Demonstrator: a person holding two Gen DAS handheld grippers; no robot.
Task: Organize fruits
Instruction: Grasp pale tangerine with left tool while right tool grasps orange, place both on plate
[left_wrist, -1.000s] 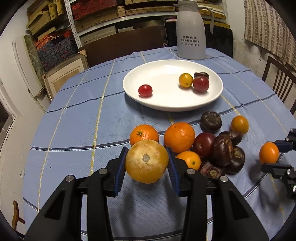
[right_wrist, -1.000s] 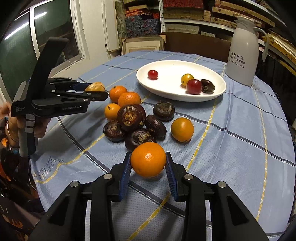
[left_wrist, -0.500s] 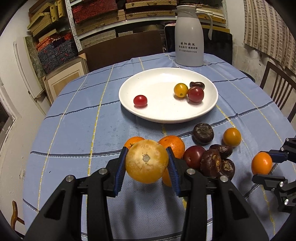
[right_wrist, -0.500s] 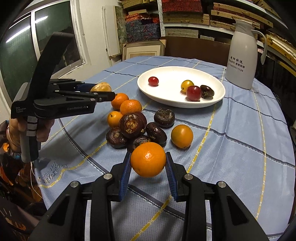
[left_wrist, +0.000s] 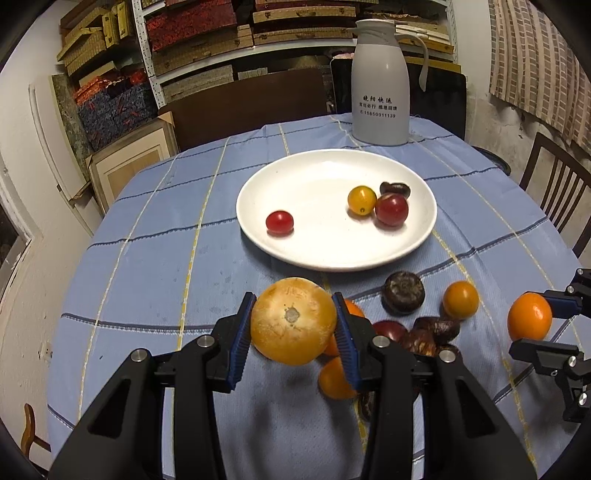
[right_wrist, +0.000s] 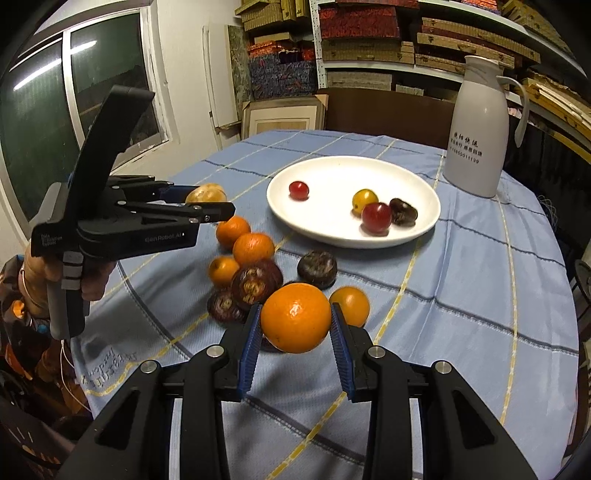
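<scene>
My left gripper (left_wrist: 293, 321) is shut on a pale yellow-orange fruit (left_wrist: 293, 319) and holds it above the table, short of the white plate (left_wrist: 317, 254). It also shows in the right wrist view (right_wrist: 207, 206). My right gripper (right_wrist: 295, 325) is shut on a bright orange (right_wrist: 295, 316), lifted over the loose pile; the same orange shows in the left wrist view (left_wrist: 529, 321). The plate (right_wrist: 332, 236) holds a red tomato (right_wrist: 298, 189), a yellow tomato (right_wrist: 364, 201), a dark red fruit (right_wrist: 376, 218) and a brown fruit (right_wrist: 403, 212).
A pile of oranges (right_wrist: 253, 248) and dark brown fruits (right_wrist: 256, 282) lies on the blue checked tablecloth (right_wrist: 480, 277) before the plate. A white thermos jug (right_wrist: 476, 125) stands behind the plate. Chairs (left_wrist: 550, 177) and shelves ring the table.
Both grippers have risen with their fruits and moved forward toward the plate. The pile of fruit now sits lower, partly behind the fingers.
</scene>
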